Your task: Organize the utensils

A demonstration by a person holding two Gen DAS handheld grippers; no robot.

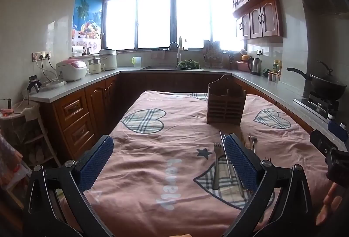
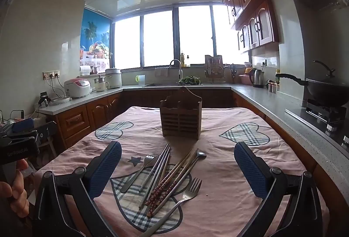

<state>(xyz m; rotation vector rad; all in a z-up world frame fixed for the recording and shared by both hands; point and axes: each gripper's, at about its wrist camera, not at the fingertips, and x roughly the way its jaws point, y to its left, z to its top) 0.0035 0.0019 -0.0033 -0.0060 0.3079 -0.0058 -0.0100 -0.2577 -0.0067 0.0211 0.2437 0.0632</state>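
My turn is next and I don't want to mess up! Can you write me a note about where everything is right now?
Left gripper: open, holding nothing, above the pink tablecloth.
Right gripper: open, holding nothing, pointing at the pile.
Utensils: two forks, a spoon, metal chopsticks and patterned chopsticks lie in a loose pile on the cloth.
Wooden holder: stands upright behind the pile; no handles show above its rim.
Done: nothing sorted yet, as far as I can see.
Left: pick up each utensil and put it in the holder.
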